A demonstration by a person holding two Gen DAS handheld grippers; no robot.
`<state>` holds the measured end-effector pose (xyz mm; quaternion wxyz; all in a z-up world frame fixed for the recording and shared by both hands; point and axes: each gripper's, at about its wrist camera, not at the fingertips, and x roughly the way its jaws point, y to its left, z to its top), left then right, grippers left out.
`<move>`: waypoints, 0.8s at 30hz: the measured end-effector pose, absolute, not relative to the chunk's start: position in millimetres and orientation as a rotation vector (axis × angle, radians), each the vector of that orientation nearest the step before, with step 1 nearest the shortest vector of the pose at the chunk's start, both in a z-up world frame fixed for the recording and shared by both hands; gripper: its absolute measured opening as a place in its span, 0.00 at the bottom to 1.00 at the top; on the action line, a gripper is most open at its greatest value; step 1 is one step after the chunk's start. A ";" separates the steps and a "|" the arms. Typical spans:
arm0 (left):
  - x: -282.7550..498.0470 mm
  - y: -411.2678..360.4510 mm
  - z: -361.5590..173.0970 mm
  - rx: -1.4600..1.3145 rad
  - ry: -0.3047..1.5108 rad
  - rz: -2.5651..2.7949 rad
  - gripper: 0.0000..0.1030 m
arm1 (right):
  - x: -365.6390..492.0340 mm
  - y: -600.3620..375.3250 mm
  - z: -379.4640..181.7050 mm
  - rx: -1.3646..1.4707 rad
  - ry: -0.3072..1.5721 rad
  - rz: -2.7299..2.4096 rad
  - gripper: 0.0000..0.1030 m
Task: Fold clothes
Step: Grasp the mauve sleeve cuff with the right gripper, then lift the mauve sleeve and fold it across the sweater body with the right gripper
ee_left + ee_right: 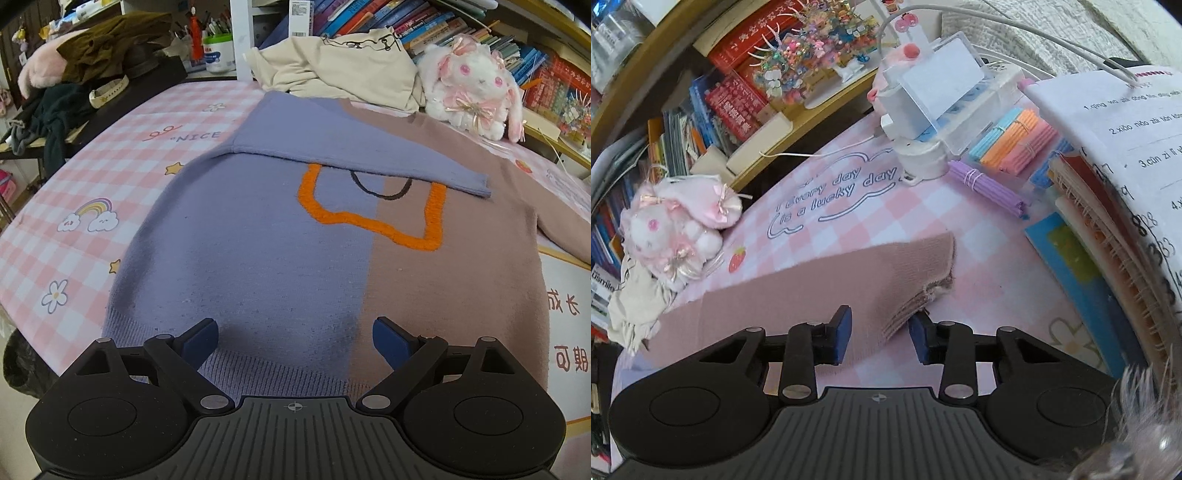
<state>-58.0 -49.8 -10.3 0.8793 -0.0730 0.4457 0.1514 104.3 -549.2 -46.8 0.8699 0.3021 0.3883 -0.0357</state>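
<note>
Left wrist view, sweater: the two-tone knit sweater (280, 236), purple on one half and dusty pink on the other, lies flat on the pink checked tabletop (74, 192), hem towards the camera.
Left wrist view, folded sleeve: the purple sleeve (354, 162) lies across the chest, covering the top of the orange outline.
Left wrist view, left tool (295, 341): spread wide over the ribbed hem, gripping nothing.
Right wrist view, pink sleeve (820, 291): stretched out flat, its ribbed cuff (923, 280) near the stacked workbooks (1108, 236).
Right wrist view, right tool (881, 334): fingers apart, straddling the sleeve's lower edge by the cuff; not closed on it.
Handling: likely soft, limp, fairly thick knit; it will sag and stretch, not slip.
Where to hold: probably pinch the firmer ribbed cuff, then the hem corners.
</note>
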 end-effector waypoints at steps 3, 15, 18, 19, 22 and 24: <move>-57.4 -49.9 -9.8 -0.152 0.932 0.317 0.90 | 106.9 -552.8 -47.6 0.645 0.821 -0.093 0.28; -56.3 -45.5 -13.1 -0.161 0.935 0.306 0.90 | 114.6 -557.8 -39.2 0.652 0.845 -0.078 0.06; -56.1 -44.0 -13.9 -0.162 0.933 0.301 0.90 | 119.0 -551.3 -23.7 0.657 0.811 -0.040 0.06; -56.2 -43.1 -13.5 -0.160 0.930 0.298 0.90 | 121.2 -546.9 -17.7 0.653 0.799 -0.023 0.06; -56.4 -39.3 -11.4 -0.153 0.913 0.283 0.90 | 130.6 -526.3 1.8 0.621 0.766 0.036 0.06; -56.6 -36.8 -8.9 -0.138 0.898 0.266 0.90 | 137.2 -508.6 15.6 0.595 0.744 0.081 0.06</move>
